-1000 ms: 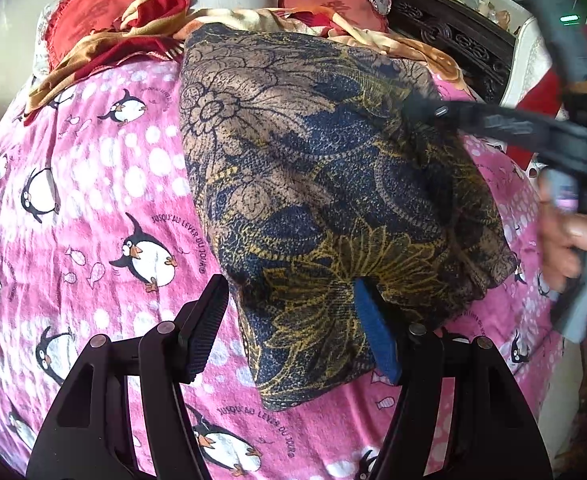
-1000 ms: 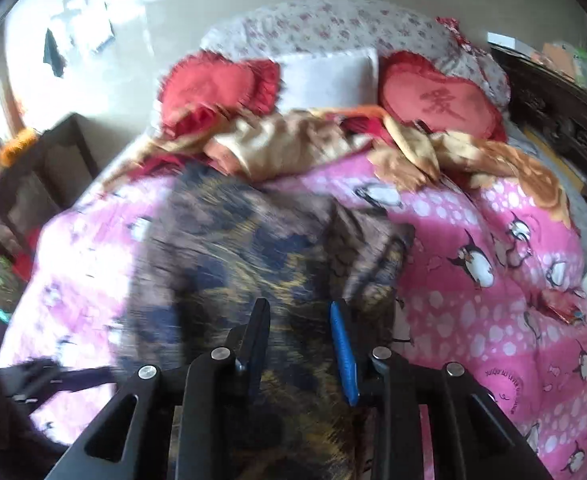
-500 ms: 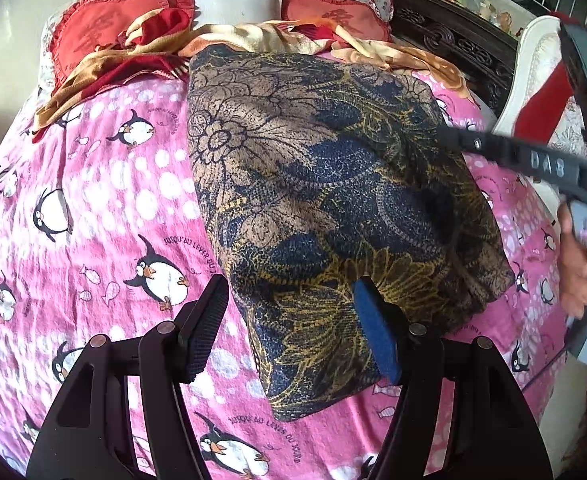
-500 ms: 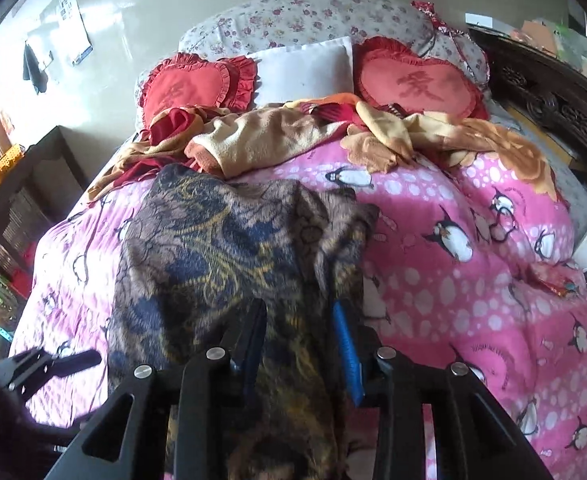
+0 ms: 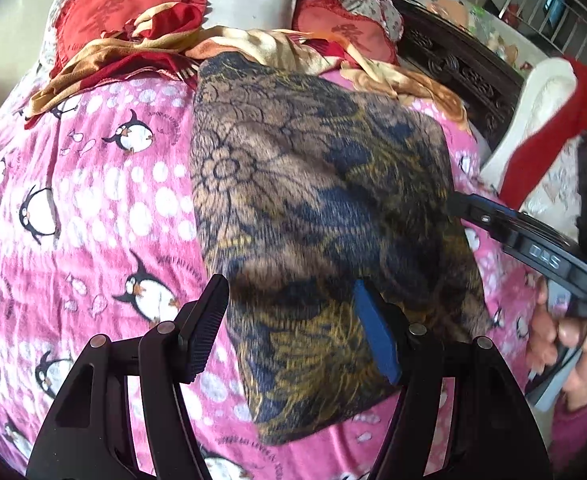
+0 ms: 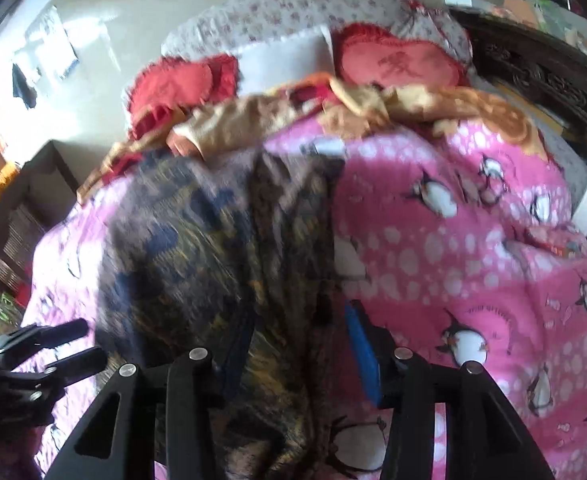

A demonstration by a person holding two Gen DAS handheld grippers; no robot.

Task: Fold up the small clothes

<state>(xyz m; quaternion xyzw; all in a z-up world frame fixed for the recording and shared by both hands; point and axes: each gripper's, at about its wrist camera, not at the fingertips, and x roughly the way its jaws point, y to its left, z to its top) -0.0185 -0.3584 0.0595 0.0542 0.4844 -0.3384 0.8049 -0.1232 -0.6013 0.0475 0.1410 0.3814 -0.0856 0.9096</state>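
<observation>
A dark blue and brown floral garment (image 5: 317, 216) lies folded on the pink penguin bedspread (image 5: 93, 208). My left gripper (image 5: 289, 328) is open above the garment's near end, holding nothing. My right gripper (image 6: 297, 340) is open over the garment's right edge (image 6: 221, 264), which runs between its jaws. The right gripper also shows at the garment's right side in the left wrist view (image 5: 505, 232). The left gripper shows at the lower left of the right wrist view (image 6: 49, 352). The right wrist view is blurred.
Red heart cushions (image 5: 121, 20) and a white pillow (image 5: 249, 0) lie at the bed's head, with a crumpled orange and red blanket (image 5: 253, 48) in front. A dark carved bed frame (image 5: 457, 64) runs along the right. A dark shelf (image 6: 25, 208) stands left of the bed.
My right gripper has opened wider and moved, its view now blurred. The left gripper has stayed open over the garment's near end, with the view shifted slightly.
</observation>
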